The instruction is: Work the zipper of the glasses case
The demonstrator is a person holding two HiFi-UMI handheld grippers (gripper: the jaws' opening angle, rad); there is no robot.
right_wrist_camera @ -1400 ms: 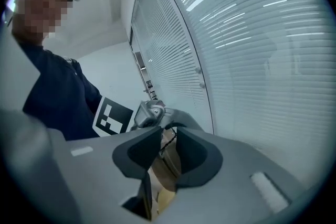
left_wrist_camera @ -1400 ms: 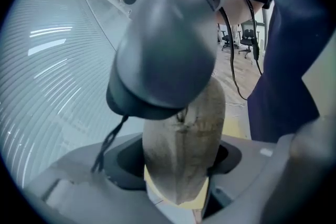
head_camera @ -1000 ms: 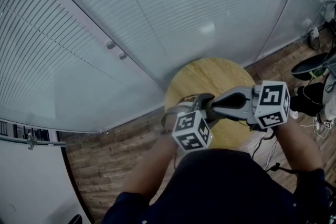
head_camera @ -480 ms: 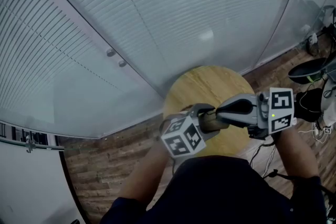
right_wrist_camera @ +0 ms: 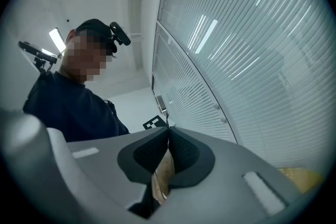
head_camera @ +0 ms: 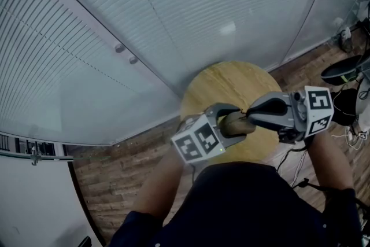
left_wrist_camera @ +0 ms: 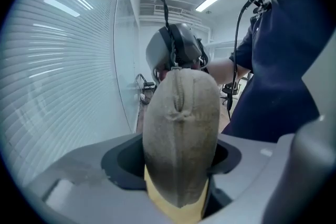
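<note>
Case [head_camera: 234, 123] sits over the table's [head_camera: 231, 81] 6 o'clock edge. Left gripper [head_camera: 221, 120] grasps its body from 8 o'clock, jaws wide around it. Right gripper [head_camera: 251, 113], at 3 o'clock, is clenched on a tan bit of its end.

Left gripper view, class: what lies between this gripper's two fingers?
The tan glasses case fills the gap between the fingers, with its seamed end pointing away from the camera. The left gripper view shows this plainly.

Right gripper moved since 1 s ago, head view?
Yes. Against the table, the right gripper has shifted right, toward the table's right edge.
</note>
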